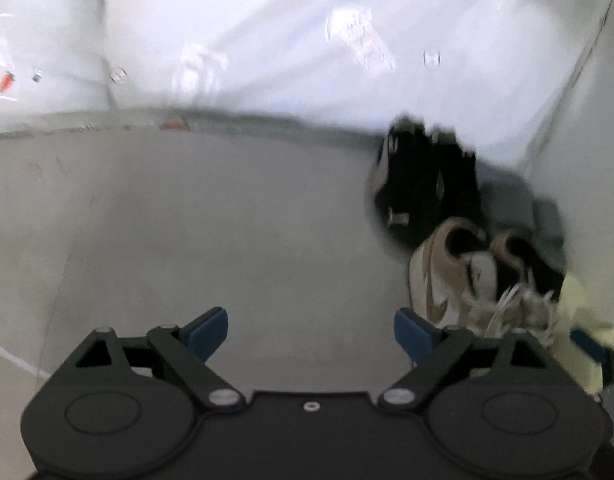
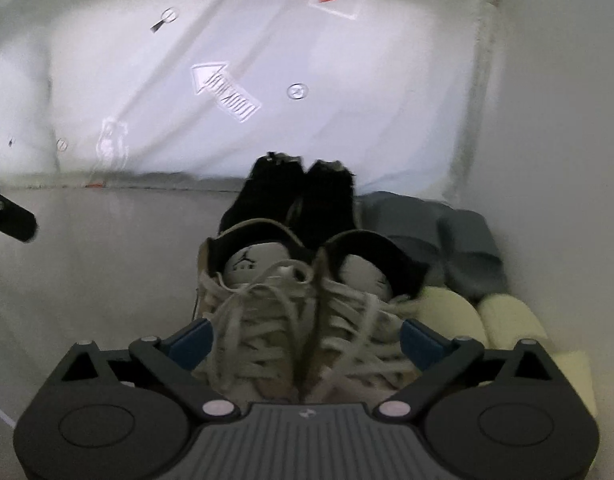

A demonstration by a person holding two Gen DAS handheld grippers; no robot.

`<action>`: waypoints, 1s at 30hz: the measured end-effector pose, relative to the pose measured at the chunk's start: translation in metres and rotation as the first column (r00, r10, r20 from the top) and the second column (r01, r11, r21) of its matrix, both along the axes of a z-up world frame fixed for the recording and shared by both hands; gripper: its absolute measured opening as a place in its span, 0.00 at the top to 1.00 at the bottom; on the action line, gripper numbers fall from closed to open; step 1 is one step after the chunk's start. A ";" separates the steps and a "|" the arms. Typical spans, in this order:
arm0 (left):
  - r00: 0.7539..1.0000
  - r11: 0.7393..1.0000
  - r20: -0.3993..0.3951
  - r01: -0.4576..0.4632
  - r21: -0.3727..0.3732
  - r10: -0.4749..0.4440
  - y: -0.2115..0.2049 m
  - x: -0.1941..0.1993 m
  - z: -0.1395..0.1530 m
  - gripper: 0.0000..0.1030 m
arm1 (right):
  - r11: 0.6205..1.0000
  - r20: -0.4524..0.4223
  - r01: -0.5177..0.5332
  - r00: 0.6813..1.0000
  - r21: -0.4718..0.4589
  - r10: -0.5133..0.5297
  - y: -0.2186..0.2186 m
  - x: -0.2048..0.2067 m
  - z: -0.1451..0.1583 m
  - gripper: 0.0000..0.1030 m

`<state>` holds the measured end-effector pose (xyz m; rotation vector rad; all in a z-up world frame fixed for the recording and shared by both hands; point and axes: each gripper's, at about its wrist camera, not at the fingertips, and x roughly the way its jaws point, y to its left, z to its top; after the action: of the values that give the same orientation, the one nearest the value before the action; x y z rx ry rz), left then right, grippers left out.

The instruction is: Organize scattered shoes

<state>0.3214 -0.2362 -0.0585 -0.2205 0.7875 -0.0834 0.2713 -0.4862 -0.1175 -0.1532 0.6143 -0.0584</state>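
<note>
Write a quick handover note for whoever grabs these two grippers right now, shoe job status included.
Left gripper: open, empty, over bare floor.
Right gripper: open, fingers either side of the beige sneakers, not clamped.
Shoes: sneakers paired side by side; black shoes paired behind them; grey slippers and yellow slippers to the right by the wall.
Done: four pairs grouped in the corner.
Left: no stray shoes in view; check the rest of the floor.

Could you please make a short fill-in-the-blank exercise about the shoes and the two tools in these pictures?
1. The right tool is open around the laced ____ sneakers.
2. The left tool is open and holds ____.
3. Behind the sneakers stands a pair of ____ shoes.
4. The grey slippers lie ____ the yellow slippers.

Missing words: beige; nothing; black; behind
</note>
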 end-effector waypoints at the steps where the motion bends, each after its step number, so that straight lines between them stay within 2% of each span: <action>1: 1.000 1.000 0.026 -0.008 0.008 0.008 0.001 -0.007 0.004 0.08 | 1.000 0.015 0.003 1.000 -0.004 -0.003 0.001 -0.007 0.004 0.02; 4: 0.993 0.999 0.120 -0.012 0.038 0.007 0.003 -0.036 0.019 0.01 | 0.999 0.091 0.029 0.995 0.013 -0.030 0.002 -0.031 0.018 0.00; 7: 0.981 0.999 0.193 -0.008 0.037 0.000 0.009 -0.064 0.031 0.01 | 0.995 0.166 0.048 0.984 0.082 -0.061 0.002 -0.055 0.037 0.00; 10: 0.972 1.000 0.231 -0.031 0.001 0.030 0.019 -0.094 0.038 0.01 | 0.996 0.203 0.036 0.978 0.076 -0.051 0.010 -0.073 0.053 0.00; 12: 0.972 0.999 0.229 -0.046 -0.023 0.050 0.025 -0.106 0.040 0.01 | 0.997 0.223 0.033 0.974 0.067 -0.047 0.016 -0.083 0.062 0.00; 15: 0.969 0.994 0.228 -0.086 -0.064 0.098 0.040 -0.128 0.044 0.01 | 0.995 0.241 0.015 0.970 0.102 -0.039 0.025 -0.099 0.079 0.00; 20: 0.961 0.994 0.256 -0.106 -0.012 0.106 0.055 -0.154 0.050 0.01 | 0.995 0.255 0.034 0.965 0.091 -0.057 0.055 -0.128 0.097 0.00; 30: 0.959 0.993 0.283 -0.055 0.103 0.024 0.111 -0.224 0.063 0.01 | 0.991 0.260 0.011 0.964 0.131 -0.045 0.129 -0.205 0.110 0.00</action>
<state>0.0972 -0.1256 0.0046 -0.1160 0.5017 -0.0319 0.0662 -0.3570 -0.0073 -0.0108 0.3533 -0.0649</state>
